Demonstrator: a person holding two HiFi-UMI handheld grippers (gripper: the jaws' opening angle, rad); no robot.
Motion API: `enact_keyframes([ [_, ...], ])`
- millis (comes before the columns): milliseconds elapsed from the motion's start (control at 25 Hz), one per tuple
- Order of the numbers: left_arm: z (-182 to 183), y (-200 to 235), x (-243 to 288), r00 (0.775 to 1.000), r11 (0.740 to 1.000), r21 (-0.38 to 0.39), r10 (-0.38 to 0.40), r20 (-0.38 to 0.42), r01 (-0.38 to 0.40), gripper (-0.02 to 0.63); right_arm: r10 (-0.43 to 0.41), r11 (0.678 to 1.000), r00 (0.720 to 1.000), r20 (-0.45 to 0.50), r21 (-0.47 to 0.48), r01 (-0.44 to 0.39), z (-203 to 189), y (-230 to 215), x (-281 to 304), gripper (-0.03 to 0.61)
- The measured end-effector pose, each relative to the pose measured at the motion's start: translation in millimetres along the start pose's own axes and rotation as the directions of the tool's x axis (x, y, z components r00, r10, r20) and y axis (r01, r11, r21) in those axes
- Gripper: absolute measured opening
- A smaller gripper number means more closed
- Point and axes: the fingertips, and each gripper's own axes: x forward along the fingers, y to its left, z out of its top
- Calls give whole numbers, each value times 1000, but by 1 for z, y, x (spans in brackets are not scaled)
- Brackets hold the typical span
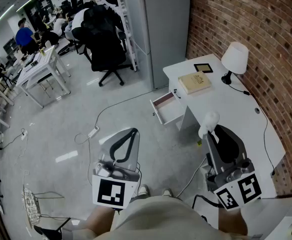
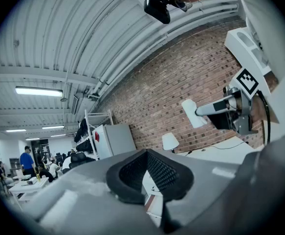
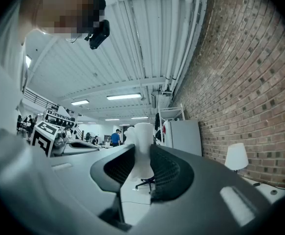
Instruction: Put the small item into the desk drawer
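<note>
My right gripper (image 1: 211,133) is shut on a small white item (image 1: 209,122), which sticks up past the fingertips. In the right gripper view the white item (image 3: 141,148) stands between the two dark pads of the right gripper (image 3: 142,155). Ahead, the desk drawer (image 1: 167,107) hangs open from the white desk (image 1: 226,109), apart from both grippers. My left gripper (image 1: 133,131) is held over the floor, its tips together with nothing between them. In the left gripper view, the left gripper (image 2: 147,153) faces the brick wall, and the white item (image 2: 193,112) shows at the right.
On the desk stand a white lamp (image 1: 234,59), a tan book (image 1: 196,82) and a black frame (image 1: 203,67). A grey cabinet (image 1: 166,29) stands behind it. A cable with a power strip (image 1: 92,132) lies on the floor. Office chairs (image 1: 105,49) stand further back.
</note>
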Motion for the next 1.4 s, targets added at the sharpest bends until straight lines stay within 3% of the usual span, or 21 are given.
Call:
enact_keyframes([
  [880,-20,-23,6,997,995,-76,57,-57,-61,3,51,994,997,-52,95,-46,-35,-33,-7,106],
  [1400,-65,35,91,996,992,-113,38,-79,-47,3,51,993,991,-124,116,-37,-83,-65,93,106],
])
